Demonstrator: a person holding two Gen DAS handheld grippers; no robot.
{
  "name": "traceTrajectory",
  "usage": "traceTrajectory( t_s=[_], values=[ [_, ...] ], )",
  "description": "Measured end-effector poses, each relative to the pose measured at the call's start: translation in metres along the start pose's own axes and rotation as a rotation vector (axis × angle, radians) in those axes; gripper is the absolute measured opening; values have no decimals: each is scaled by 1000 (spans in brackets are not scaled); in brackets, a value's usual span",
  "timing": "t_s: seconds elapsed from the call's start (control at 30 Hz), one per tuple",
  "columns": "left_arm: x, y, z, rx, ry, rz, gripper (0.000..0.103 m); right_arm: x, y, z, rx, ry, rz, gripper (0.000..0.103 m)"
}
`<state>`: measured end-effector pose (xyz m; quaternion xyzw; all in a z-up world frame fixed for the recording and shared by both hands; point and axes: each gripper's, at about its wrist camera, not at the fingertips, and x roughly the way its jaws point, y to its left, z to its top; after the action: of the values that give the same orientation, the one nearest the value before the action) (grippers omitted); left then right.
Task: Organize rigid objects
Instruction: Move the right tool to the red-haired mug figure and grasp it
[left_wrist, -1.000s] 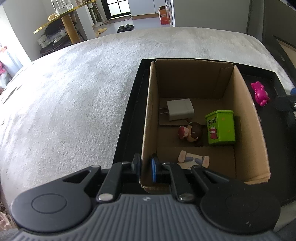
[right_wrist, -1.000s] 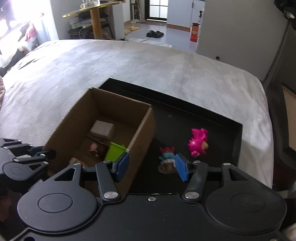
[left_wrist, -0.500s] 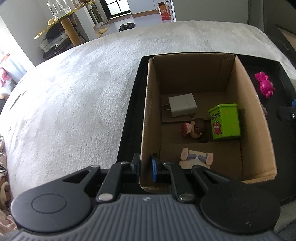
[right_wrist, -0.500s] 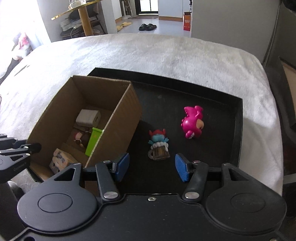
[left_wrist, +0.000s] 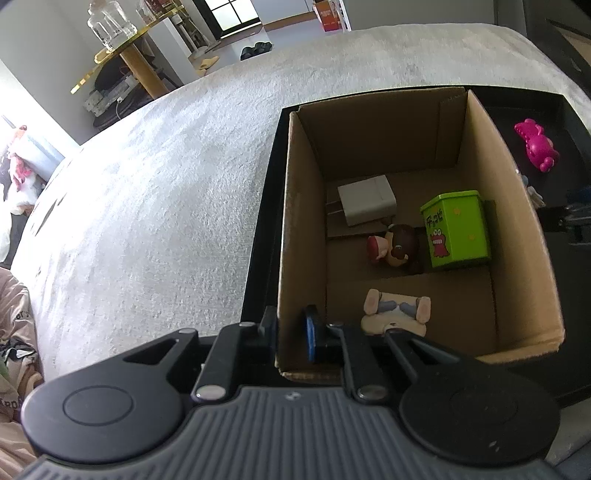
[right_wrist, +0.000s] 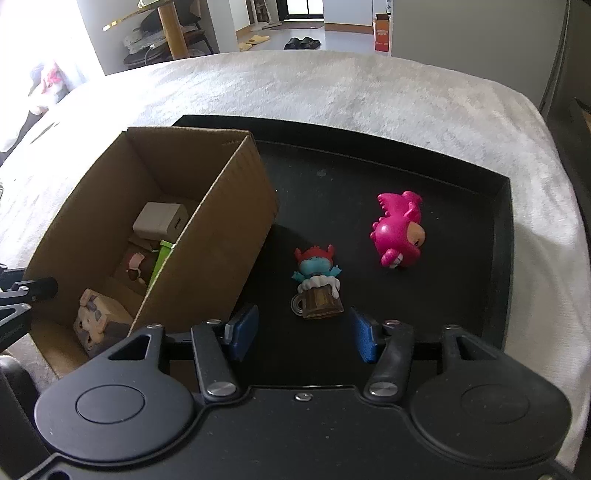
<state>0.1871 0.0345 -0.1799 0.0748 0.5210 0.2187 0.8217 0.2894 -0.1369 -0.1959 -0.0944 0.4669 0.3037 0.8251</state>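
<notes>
Now right claw (right_wrist: 301, 334) lower — nearer mug figurine (right_wrist: 317, 291); left claw (left_wrist: 291, 332) still pinching box wall (left_wrist: 301, 236).

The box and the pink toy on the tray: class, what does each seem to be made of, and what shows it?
Box: corrugated cardboard, matte brown; fluting shows along its cut edges. Pink toy: probably moulded plastic or vinyl, smooth and glossy, with bright highlights on its rounded body.

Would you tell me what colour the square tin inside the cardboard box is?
The tin is lime green with a red cartoon monster; the left wrist view shows it best.
</notes>
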Motion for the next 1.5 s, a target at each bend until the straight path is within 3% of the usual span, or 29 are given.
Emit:
traceTrajectory(
  t_s=[0.57, 0.63, 0.67, 0.7, 1.5],
  values=[
    [2, -5, 4, -6, 16, 18, 15, 26, -4, 5, -6, 26, 14, 52],
    [2, -5, 4, -7, 16, 18, 15, 29, -1, 5, -23, 37, 5, 46],
    [2, -4, 4, -8, 16, 17, 15, 30, 0, 5, -32, 44, 1, 32],
    [2, -4, 4, -8, 16, 16, 15, 32, 0, 4, -34, 56, 0, 30],
    [2, 0, 1, -20, 1, 0, 15, 0, 14, -39, -27, 244, -39, 29]
  ],
)
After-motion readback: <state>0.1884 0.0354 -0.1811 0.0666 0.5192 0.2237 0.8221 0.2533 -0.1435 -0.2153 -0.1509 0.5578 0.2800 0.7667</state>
